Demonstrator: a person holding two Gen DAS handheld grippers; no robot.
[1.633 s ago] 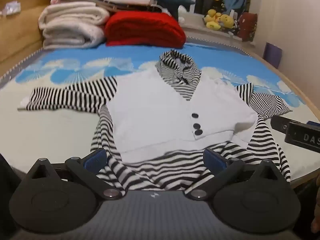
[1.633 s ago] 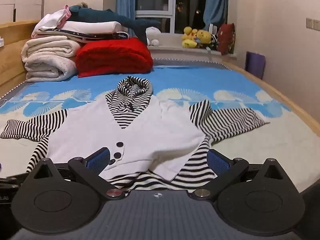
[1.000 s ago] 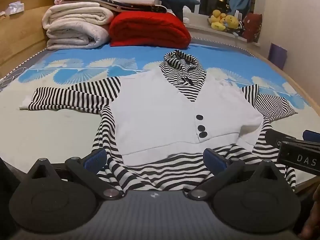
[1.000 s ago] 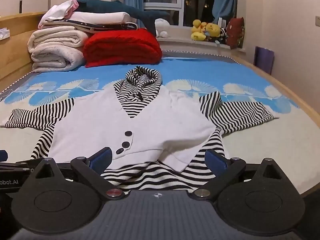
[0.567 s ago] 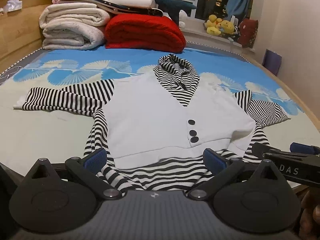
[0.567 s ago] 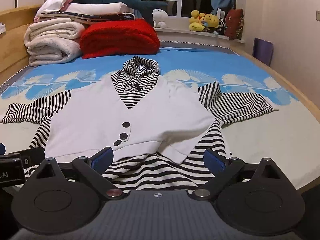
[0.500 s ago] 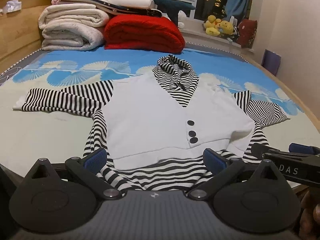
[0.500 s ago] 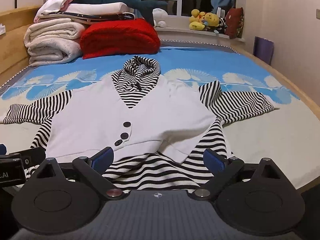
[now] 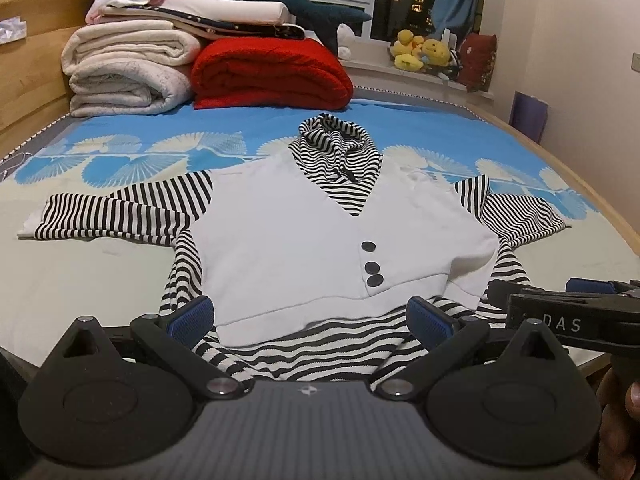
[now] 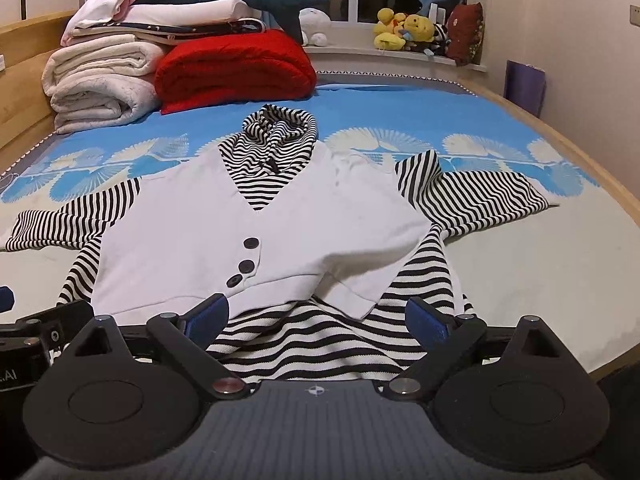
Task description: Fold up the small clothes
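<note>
Garment: a small striped top (image 9: 344,248) with a white vest front lies spread face up on the bed (image 9: 80,272), in the middle of both views, hood toward the top of the frame, hem at the lower centre.
Sleeves: one striped sleeve (image 9: 116,212) reaches to the left edge of the frame, the other (image 10: 476,196) to the right, both flat on the sheet.
Left tongs: the left tongs (image 9: 310,316) are wide open with nothing between the blue pads, which frame the hem without gripping it.
Right tongs: the right tongs (image 10: 316,320) are also spread wide and hold nothing, low over the striped hem.
Change: against the frame from 1.6 s back, the garment lies as it did; both cameras have tipped a little, and in the left view the right tool now sits lower, at the right edge.
Background: folded blankets (image 10: 236,68) are stacked at the upper left; plush toys (image 9: 420,52) sit on the sill at the upper right.
</note>
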